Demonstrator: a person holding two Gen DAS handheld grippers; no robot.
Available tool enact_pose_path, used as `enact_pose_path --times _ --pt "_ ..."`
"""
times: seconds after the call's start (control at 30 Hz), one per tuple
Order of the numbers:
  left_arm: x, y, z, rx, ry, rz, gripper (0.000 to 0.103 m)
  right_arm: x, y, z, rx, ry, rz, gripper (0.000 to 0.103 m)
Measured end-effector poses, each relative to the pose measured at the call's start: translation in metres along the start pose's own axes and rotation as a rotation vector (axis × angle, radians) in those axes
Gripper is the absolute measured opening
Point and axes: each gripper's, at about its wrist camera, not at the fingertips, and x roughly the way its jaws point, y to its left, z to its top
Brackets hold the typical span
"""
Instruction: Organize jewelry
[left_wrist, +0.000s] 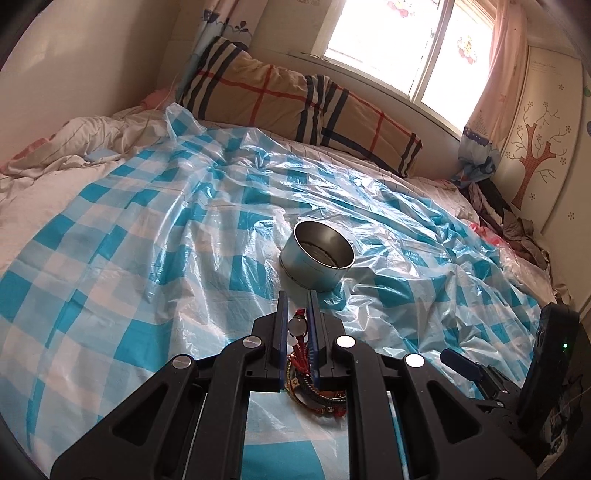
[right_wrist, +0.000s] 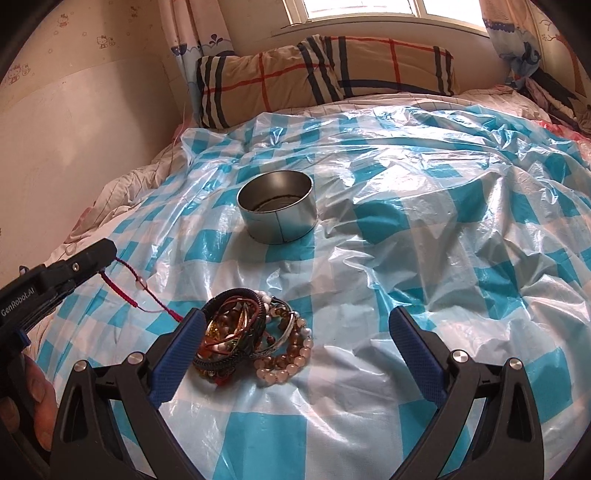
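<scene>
Nearest the lens, the left gripper (left_wrist: 297, 325) pinches a red braided cord bracelet (right_wrist: 138, 295) with pale beads, drawing it from the bracelet pile (right_wrist: 251, 339). The right gripper (right_wrist: 295, 332), jaws wide and empty, frames that tangle of glossy beads and metal bangles. At twelve o'clock beyond, a round metal tin (right_wrist: 277, 210) waits open on crinkled blue-checked plastic sheeting (right_wrist: 443, 258).

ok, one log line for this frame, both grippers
left gripper: shut on red cord bracelet | right gripper: open by bracelet pile | tin: upright
</scene>
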Motion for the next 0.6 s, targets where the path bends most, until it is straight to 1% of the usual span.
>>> enact_pose_path --times 0.03,0.1,0.17,0.2,0.23,0.27,0.3,0.4,0.43,0.47,0.5,0.6 --pt "-0.003 0.002 0.0 -0.01 -0.009 0.008 0.009 0.003 0.003 0.001 -0.014 0.002 0.021 0.095" --pt "-0.006 0.005 0.001 -0.02 -0.019 0.02 0.009 0.01 0.009 0.003 -0.043 0.008 0.052 0.087" --pt "-0.003 0.005 0.002 -0.019 -0.011 0.021 0.009 0.021 0.014 0.004 -0.062 0.039 0.063 0.067" --pt "-0.003 0.005 0.002 -0.016 -0.01 0.02 0.009 0.027 0.014 0.004 -0.063 0.057 0.075 0.062" --pt "-0.002 0.004 0.002 -0.01 -0.01 0.019 0.009 0.032 0.014 0.005 -0.059 0.074 0.094 0.051" --pt "-0.002 0.003 0.002 -0.003 -0.009 0.018 0.009 0.035 0.014 0.005 -0.058 0.083 0.101 0.045" --pt "-0.002 0.002 0.001 0.003 -0.007 0.017 0.009 0.039 0.014 0.006 -0.06 0.088 0.097 0.044" --pt "0.0 -0.001 -0.001 0.012 -0.002 0.011 0.009 0.048 0.015 0.006 -0.067 0.11 0.11 0.036" --pt "0.0 -0.001 -0.001 0.013 -0.001 0.011 0.009 0.052 0.016 0.006 -0.073 0.122 0.116 0.03" --pt "0.001 -0.001 -0.001 0.012 0.001 0.01 0.009 0.055 0.017 0.004 -0.078 0.137 0.116 0.02" --pt "0.001 -0.001 -0.001 0.01 0.004 0.009 0.009 0.056 0.018 0.004 -0.083 0.141 0.124 0.017" --pt "0.004 0.0 -0.002 0.007 0.009 0.011 0.009 0.052 0.022 0.002 -0.109 0.125 0.111 0.014"
